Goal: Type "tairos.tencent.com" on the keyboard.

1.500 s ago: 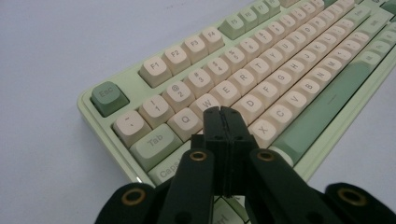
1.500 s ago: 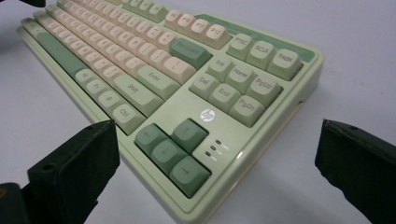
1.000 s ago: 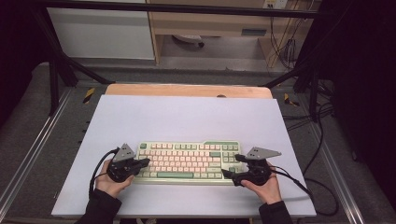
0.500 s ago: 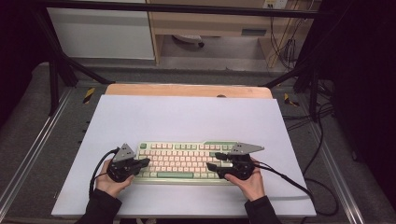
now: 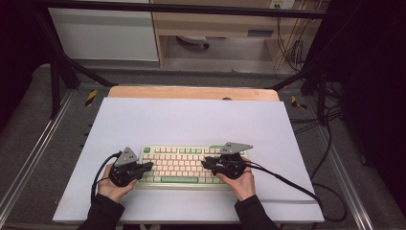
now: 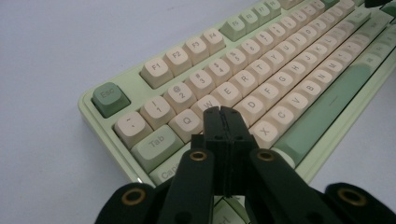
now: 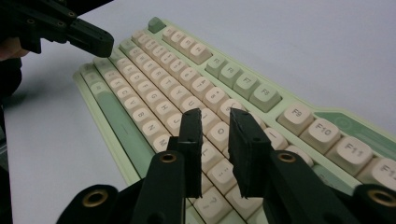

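The keyboard (image 5: 184, 164) lies near the bench's (image 5: 191, 120) front edge. The left tongs (image 6: 223, 112), pressed together, hover over its left-end keys; the right tongs (image 7: 217, 116), just closing with a narrow empty gap, hang over its right half.
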The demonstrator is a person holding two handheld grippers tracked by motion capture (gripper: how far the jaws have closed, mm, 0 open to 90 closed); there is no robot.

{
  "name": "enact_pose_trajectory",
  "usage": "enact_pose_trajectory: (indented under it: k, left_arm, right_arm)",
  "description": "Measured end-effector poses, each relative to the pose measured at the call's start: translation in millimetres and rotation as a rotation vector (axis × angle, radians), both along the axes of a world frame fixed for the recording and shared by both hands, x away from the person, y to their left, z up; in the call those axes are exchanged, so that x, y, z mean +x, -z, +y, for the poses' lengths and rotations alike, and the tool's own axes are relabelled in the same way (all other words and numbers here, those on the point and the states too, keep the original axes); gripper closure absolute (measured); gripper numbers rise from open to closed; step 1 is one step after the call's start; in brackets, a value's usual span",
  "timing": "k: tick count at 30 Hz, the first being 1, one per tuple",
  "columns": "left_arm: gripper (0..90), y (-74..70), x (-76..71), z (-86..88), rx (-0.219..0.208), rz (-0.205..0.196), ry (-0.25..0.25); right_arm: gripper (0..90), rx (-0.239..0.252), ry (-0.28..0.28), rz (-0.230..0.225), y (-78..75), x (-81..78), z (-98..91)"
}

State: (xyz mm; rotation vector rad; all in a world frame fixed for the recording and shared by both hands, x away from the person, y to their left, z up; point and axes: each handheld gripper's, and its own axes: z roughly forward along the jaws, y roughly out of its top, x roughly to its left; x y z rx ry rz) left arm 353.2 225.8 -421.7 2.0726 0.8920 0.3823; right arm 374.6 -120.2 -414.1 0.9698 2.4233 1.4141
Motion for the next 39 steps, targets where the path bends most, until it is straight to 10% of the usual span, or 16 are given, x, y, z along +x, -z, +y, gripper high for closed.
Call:
enact_pose_trajectory:
  k: [11, 39]
  left_arm:
    - [89.9, -0.3, 0.0, -0.2, -0.001, -0.002, 0.001]
    - [89.9, -0.5, -0.1, 0.5, -0.003, -0.003, 0.002]
  right_arm:
    - [89.8, -0.030, -0.007, 0.018, 4.7, 9.3, 24.2]
    - [90.0, -0.080, -0.010, 0.031, 19.9, 19.7, 44.2]
